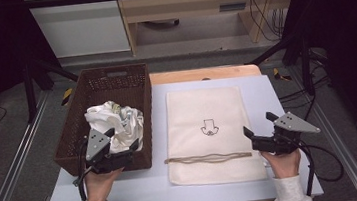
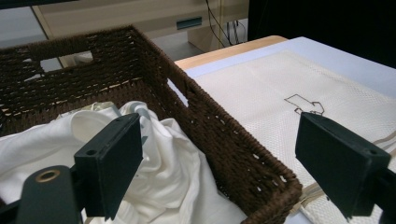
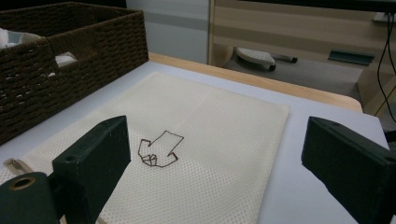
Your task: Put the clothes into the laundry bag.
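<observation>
Both grippers, left (image 1: 120,142) and right (image 1: 258,127), hang released. Crumpled white cloth (image 1: 116,122) in the basket (image 1: 114,79) looks soft and light; pinch a near raised fold.

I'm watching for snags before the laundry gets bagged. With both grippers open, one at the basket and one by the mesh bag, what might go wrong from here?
The left gripper straddles the wicker basket wall, so closing may pinch wicker instead of the crumpled white garment. A loose fold might also drag over the rim. The right gripper could catch the drawstring and shift the flat mesh laundry bag.
</observation>
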A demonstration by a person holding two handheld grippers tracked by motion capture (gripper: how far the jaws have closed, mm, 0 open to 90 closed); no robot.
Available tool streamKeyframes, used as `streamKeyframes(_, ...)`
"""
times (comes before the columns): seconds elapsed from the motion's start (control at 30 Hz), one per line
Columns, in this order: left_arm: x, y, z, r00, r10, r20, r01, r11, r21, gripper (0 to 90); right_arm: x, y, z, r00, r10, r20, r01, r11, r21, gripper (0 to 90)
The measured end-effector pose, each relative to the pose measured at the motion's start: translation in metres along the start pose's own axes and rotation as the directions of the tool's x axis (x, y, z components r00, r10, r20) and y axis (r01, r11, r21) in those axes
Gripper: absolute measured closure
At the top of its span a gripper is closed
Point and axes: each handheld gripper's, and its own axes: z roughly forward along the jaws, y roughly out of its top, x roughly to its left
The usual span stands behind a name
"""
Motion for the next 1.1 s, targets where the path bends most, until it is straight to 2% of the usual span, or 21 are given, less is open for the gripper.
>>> streamKeyframes(0.2, -0.013, 0.002, 0.001, 0.9995, 0.003, 0.030, -0.002, 1.0000, -0.009, 16.6, 0.001, 0.001, -0.001, 0.9999, 0.001, -0.012, -0.001, 1.000, -0.005, 9.2)
streamKeyframes(0.3, -0.024, 0.004, 0.002, 0.9986, 0.024, 0.048, -0.023, 0.9997, -0.010, 18.2, 0.003, 0.001, -0.001, 0.9996, 0.007, -0.027, -0.007, 1.000, -0.003, 10.3)
streamKeyframes(0.33, -0.031, 0.005, 0.003, 0.9972, 0.035, 0.066, -0.034, 0.9993, -0.017, 19.1, 0.005, 0.002, 0.000, 0.9995, 0.004, -0.031, -0.004, 1.000, -0.001, 10.5)
streamKeyframes(0.37, -0.031, 0.005, 0.003, 0.9972, 0.035, 0.066, -0.034, 0.9993, -0.017, 19.8, 0.006, 0.002, 0.000, 0.9995, 0.006, -0.032, -0.006, 1.000, 0.001, 10.5)
streamKeyframes(0.4, -0.039, 0.006, 0.003, 0.9955, 0.046, 0.083, -0.044, 0.9987, -0.024, 20.6, 0.007, 0.002, 0.001, 0.9994, 0.001, -0.036, -0.001, 1.000, 0.001, 10.7)
streamKeyframes(0.5, -0.047, 0.006, 0.004, 0.9935, 0.067, 0.092, -0.066, 0.9976, -0.021, 22.7, 0.012, 0.001, 0.004, 0.9987, -0.001, -0.052, 0.001, 1.000, 0.010, 11.2)
streamKeyframes(0.6, -0.058, 0.003, 0.009, 0.9868, 0.051, 0.154, -0.050, 0.9987, -0.012, 26.8, 0.021, 0.000, 0.009, 0.9976, -0.022, -0.066, 0.024, 0.999, 0.037, 11.7)
streamKeyframes(0.63, -0.058, 0.003, 0.009, 0.9868, 0.051, 0.154, -0.050, 0.9987, -0.012, 28.5, 0.024, -0.001, 0.011, 0.9970, -0.028, -0.073, 0.031, 0.999, 0.044, 12.0)
streamKeyframes(0.67, -0.066, 0.001, 0.013, 0.9828, 0.048, 0.179, -0.048, 0.9989, -0.004, 29.8, 0.026, -0.001, 0.013, 0.9965, -0.028, -0.079, 0.032, 0.998, 0.050, 12.2)
streamKeyframes(0.7, -0.066, 0.001, 0.013, 0.9828, 0.048, 0.179, -0.048, 0.9989, -0.004, 31.1, 0.026, -0.001, 0.013, 0.9965, -0.028, -0.079, 0.032, 0.998, 0.050, 12.2)
streamKeyframes(0.77, -0.073, -0.003, 0.018, 0.9775, 0.046, 0.206, -0.049, 0.9987, 0.010, 32.7, 0.031, -0.003, 0.017, 0.9948, -0.031, -0.097, 0.037, 0.997, 0.068, 12.6)
streamKeyframes(0.8, -0.079, -0.006, 0.022, 0.9751, 0.052, 0.216, -0.059, 0.9980, 0.024, 36.7, 0.035, -0.005, 0.021, 0.9938, -0.037, -0.105, 0.047, 0.995, 0.089, 13.0)
streamKeyframes(0.87, -0.088, -0.011, 0.028, 0.9714, 0.071, 0.226, -0.082, 0.9958, 0.041, 38.3, 0.036, -0.005, 0.022, 0.9938, -0.039, -0.104, 0.049, 0.994, 0.093, 13.4)
streamKeyframes(0.9, -0.091, -0.014, 0.030, 0.9692, 0.075, 0.235, -0.088, 0.9950, 0.048, 44.0, 0.039, -0.007, 0.024, 0.9925, -0.040, -0.115, 0.052, 0.993, 0.102, 14.1)
streamKeyframes(0.93, -0.099, -0.020, 0.038, 0.9647, 0.082, 0.250, -0.103, 0.9920, 0.072, 45.6, 0.042, -0.009, 0.026, 0.9921, -0.043, -0.118, 0.056, 0.993, 0.109, 14.5)
streamKeyframes(0.97, -0.099, -0.020, 0.038, 0.9647, 0.082, 0.250, -0.103, 0.9920, 0.072, 47.2, 0.042, -0.009, 0.026, 0.9921, -0.043, -0.118, 0.056, 0.993, 0.109, 14.5)
streamKeyframes(1.0, -0.106, -0.028, 0.045, 0.9615, 0.089, 0.260, -0.119, 0.9878, 0.101, 49.3, 0.045, -0.011, 0.029, 0.9905, -0.053, -0.127, 0.069, 0.990, 0.123, 15.0)
streamKeyframes(1.1, -0.112, -0.034, 0.052, 0.9591, 0.089, 0.269, -0.126, 0.9846, 0.121, 52.7, 0.048, -0.013, 0.032, 0.9882, -0.058, -0.142, 0.078, 0.987, 0.137, 17.0)
